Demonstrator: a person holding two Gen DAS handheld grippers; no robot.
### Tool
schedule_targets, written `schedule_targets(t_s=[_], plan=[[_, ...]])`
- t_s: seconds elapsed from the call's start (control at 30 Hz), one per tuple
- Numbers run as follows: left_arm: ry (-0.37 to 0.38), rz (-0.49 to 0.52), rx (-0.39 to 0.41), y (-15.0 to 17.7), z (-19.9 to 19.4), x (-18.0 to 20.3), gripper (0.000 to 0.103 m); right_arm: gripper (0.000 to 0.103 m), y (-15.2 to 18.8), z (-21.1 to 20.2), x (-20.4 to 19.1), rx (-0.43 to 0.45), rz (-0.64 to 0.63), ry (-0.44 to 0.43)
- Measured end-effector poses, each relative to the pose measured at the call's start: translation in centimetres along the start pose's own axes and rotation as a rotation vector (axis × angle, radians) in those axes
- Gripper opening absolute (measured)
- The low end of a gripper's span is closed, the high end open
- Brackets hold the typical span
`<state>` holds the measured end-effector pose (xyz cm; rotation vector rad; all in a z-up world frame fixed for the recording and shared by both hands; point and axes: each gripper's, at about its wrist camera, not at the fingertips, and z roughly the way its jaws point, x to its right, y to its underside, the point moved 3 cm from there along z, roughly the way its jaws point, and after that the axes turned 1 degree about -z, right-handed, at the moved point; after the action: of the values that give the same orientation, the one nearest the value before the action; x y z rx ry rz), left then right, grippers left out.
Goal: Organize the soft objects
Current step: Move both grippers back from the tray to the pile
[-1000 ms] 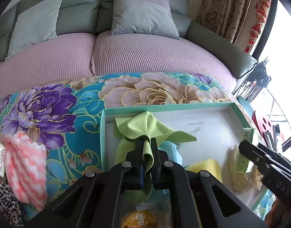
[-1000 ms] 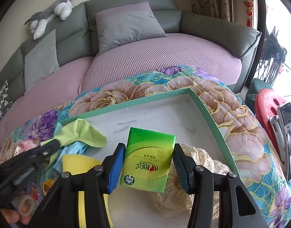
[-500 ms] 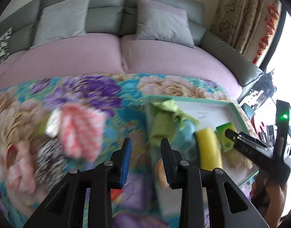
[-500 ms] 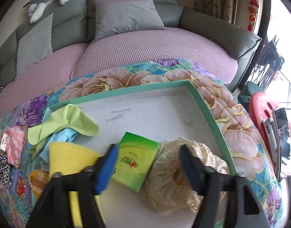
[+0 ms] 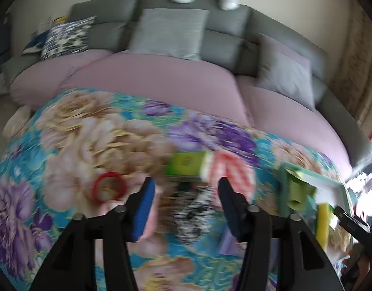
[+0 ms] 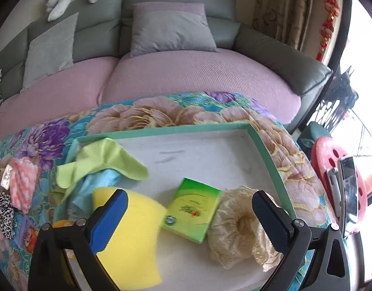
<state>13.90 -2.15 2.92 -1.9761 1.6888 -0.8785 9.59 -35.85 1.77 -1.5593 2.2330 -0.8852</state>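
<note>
The right hand-held gripper [image 6: 189, 214] hangs wide open and empty over the teal-rimmed tray [image 6: 263, 150], where the green tissue pack [image 6: 192, 208] lies flat between the yellow sponge [image 6: 135, 232] and the lace cloth [image 6: 237, 225], gathered with the green cloth [image 6: 106, 162]. The left hand-held gripper [image 5: 184, 205] is also spread and empty, aimed at the loose pile on the flowered counter [image 5: 72, 131]: a pink-striped cloth [image 5: 230, 169], a blurred black-and-white piece [image 5: 190, 213], likely next for the tray

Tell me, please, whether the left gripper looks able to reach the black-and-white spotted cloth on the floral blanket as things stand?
Probably yes. The left gripper is open, and the black-and-white spotted cloth lies on the floral blanket right between its fingers with nothing covering it, though the view is blurred.
</note>
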Motion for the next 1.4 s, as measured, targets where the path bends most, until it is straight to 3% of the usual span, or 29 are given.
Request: schedule_targets(t_s=[0.13,0.23,0.47,1.07,1.4], plan=[[-0.081,-0.049,0.017,-0.4,-0.3,-3.3,0.082,0.103,-0.6,-1.8,-2.7,0.045,-0.044,-0.054],[-0.132,-0.078,0.007,-0.3,-0.2,-5.6,0.090,0.103,-0.7,-3.2,-5.3,0.071,-0.083,-0.119],[-0.165,-0.124,-0.031,0.4,0.4,-9.1,0.091,0.103,0.4,-4.6,-13.1,0.061,-0.187,-0.303],[-0.167,-0.265,-0.109,2.1,2.6,-14.8,0.091,0.103,4.6,-6.1,-26.5,0.021,-0.392,-0.492],[-0.249,-0.350,-0.088,2.5,1.5,-18.7,0.091,0.103,6.7,-8.2,-32.0,0.043,-0.502,-0.578]])
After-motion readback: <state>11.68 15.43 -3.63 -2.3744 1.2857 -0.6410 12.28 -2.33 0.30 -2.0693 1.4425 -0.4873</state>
